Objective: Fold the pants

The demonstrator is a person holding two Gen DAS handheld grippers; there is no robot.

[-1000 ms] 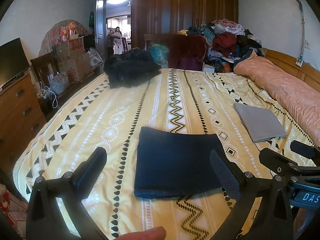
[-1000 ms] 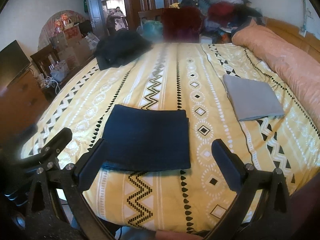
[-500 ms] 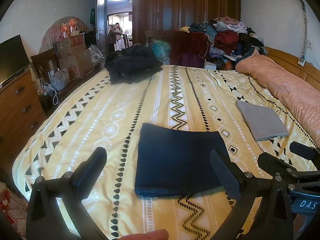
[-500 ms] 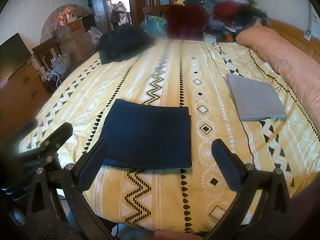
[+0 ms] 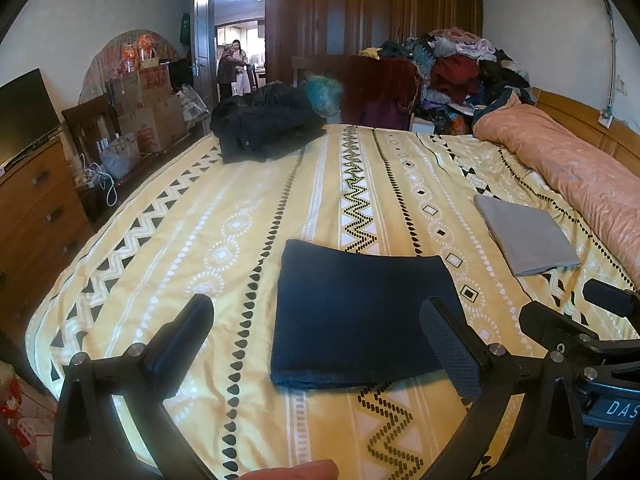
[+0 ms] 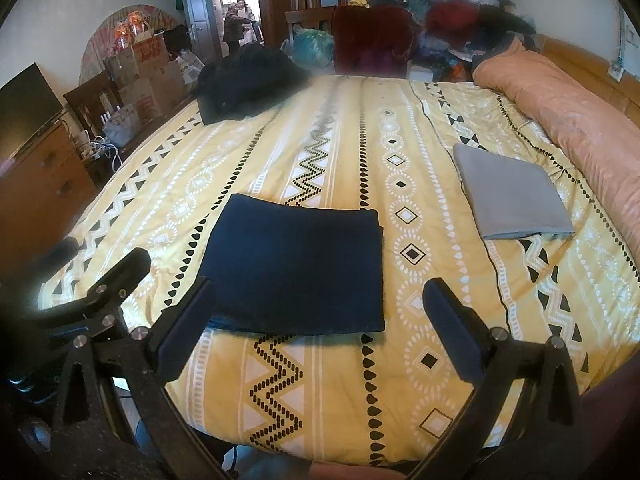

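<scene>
The bed [image 5: 248,216] carries a yellow patterned cover and fills most of both wrist views. A rolled pink quilt [image 5: 576,172] lies along its right side, against the wooden headboard. A heap of mixed clothing [image 5: 452,68] is stacked beyond the far right corner of the bed. A dark jacket [image 5: 264,124] lies crumpled at the far left edge of the cover. The navy pants [image 5: 360,316] are folded into a flat rectangle and lie near the front edge of the bed, roughly centred. A folded grey garment [image 5: 524,240] lies flat to the right of the navy pants, well apart from them and near the quilt. The left gripper [image 5: 320,340] is held above the front edge of the bed with its fingers spread wide and nothing between them; the navy pants appear in the gap, untouched. The right gripper [image 6: 320,320] is held beside it, fingers likewise spread wide and empty, clear of the fabric.
</scene>
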